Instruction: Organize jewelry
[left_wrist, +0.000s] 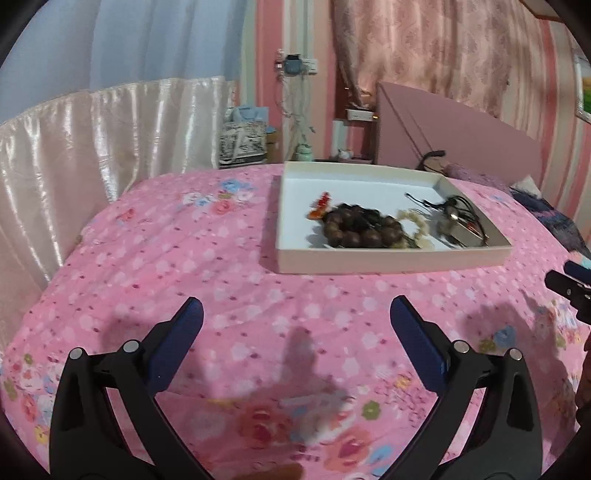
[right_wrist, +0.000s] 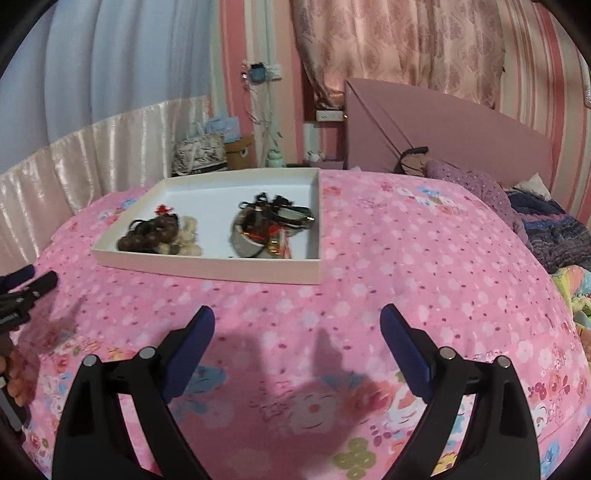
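A: What is sitting nearest the jaws?

B: Both the left gripper (left_wrist: 295, 317) and the right gripper (right_wrist: 297, 325) are hanging spread wide, gripping nothing, with only the pink floral bedspread (left_wrist: 207, 280) lying between their fingers.

A: And ahead?

B: The shallow white tray (left_wrist: 391, 264) is resting beyond the left jaws, slightly right; from the right jaws it is lying ahead-left. Nothing is blocking the way.

A: The jewelry?

B: Inside the tray: a brown bead bracelet (left_wrist: 360, 229), a pale bead strand (right_wrist: 188, 236) touching it, and a tangle of black cords with metal pieces (right_wrist: 273, 229) apart from those.

A: Farther?

B: A pink headboard (right_wrist: 443, 133) and curtains (right_wrist: 388, 44) are standing behind.
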